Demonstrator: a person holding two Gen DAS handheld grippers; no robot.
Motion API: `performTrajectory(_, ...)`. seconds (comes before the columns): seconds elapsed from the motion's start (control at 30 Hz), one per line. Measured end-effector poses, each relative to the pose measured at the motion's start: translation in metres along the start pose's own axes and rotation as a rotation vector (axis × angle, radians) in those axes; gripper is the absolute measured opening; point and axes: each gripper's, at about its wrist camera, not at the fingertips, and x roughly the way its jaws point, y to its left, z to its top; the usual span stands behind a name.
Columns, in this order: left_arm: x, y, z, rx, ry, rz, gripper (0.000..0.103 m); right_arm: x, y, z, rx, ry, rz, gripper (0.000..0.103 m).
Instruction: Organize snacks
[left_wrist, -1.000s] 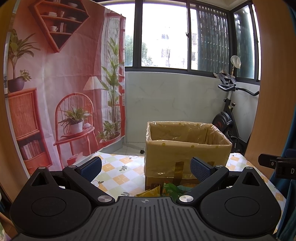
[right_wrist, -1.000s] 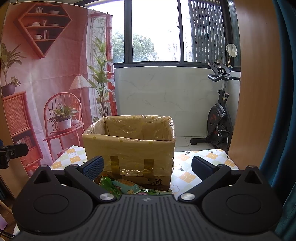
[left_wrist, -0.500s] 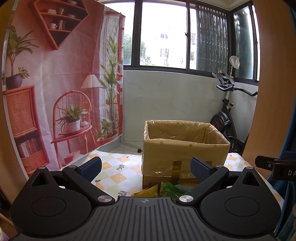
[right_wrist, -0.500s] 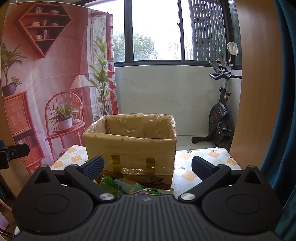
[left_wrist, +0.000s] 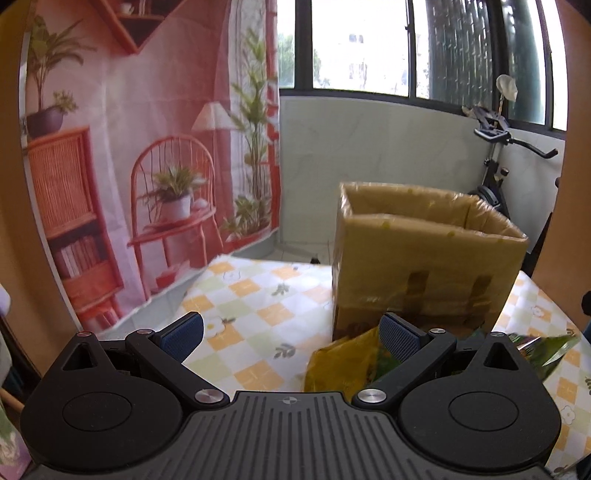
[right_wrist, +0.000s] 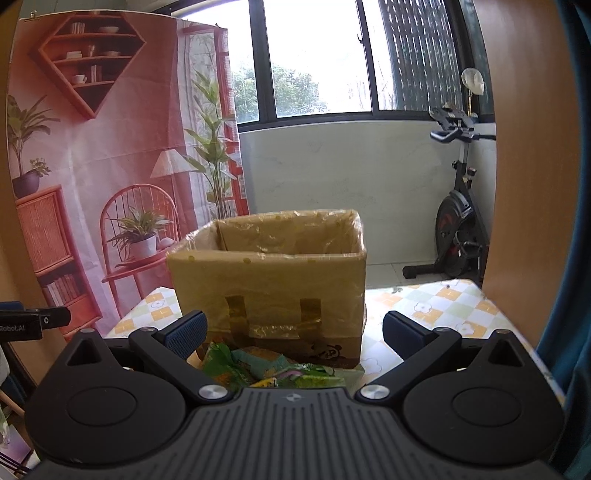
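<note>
An open brown cardboard box lined with clear plastic film (right_wrist: 269, 280) is standing on the worktop covered with a yellow, green and white checked cloth (left_wrist: 251, 295), and everything else is being placed here relative to that box.

The left claw (left_wrist: 291, 330) is hovering in front of the box and off to its left, with its blue-padded fingers (left_wrist: 183, 329) spread wide and gripping nothing. Just in front of the box's near left corner, a crumpled yellow snack bag (left_wrist: 338, 363) is lying on the cloth, partly hidden behind the claw's right finger. A green snack bag (left_wrist: 539, 349) is lying further right along the box's front wall, touching or nearly touching it (the blur makes it hard to say which).

The right claw (right_wrist: 293, 328) is facing the box's front wall almost squarely, its fingers also spread wide with nothing between them. Directly before the box's base, a heap of green and teal snack packets (right_wrist: 258, 365) is sitting on the worktop, the claw's body covering its near part. No snacks are showing over the box's rim; its floor is out of sight from both views.

Behind the box, a black exercise bike (right_wrist: 456, 236) is standing to the right by the white wall, and a pink printed backdrop of a chair and shelves (right_wrist: 110, 147) is hanging to the left.
</note>
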Motion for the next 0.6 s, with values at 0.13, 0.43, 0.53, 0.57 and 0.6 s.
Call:
performTrajectory(0.13,0.015,0.008,-0.013,-0.017,0.01,-0.017,0.101,0.025,-0.005,-0.016,0.035,0.074,0.011,0.103)
performTrajectory(0.43,0.037,0.007,-0.033,-0.03,0.044,-0.078,0.1,0.058,-0.01,-0.04,0.083,0.171,-0.004,0.103)
performTrajectory(0.53,0.043,0.009,-0.036,-0.048,0.053,-0.076,0.1,0.061,-0.008,-0.042,0.077,0.174,-0.013,0.103)
performTrajectory(0.57,0.044,0.01,-0.037,-0.051,0.055,-0.078,0.1,0.062,-0.007,-0.044,0.065,0.171,-0.015,0.103)
performTrajectory(0.6,0.044,0.01,-0.037,-0.052,0.058,-0.08,0.1,0.062,-0.005,-0.045,0.054,0.168,-0.02,0.103)
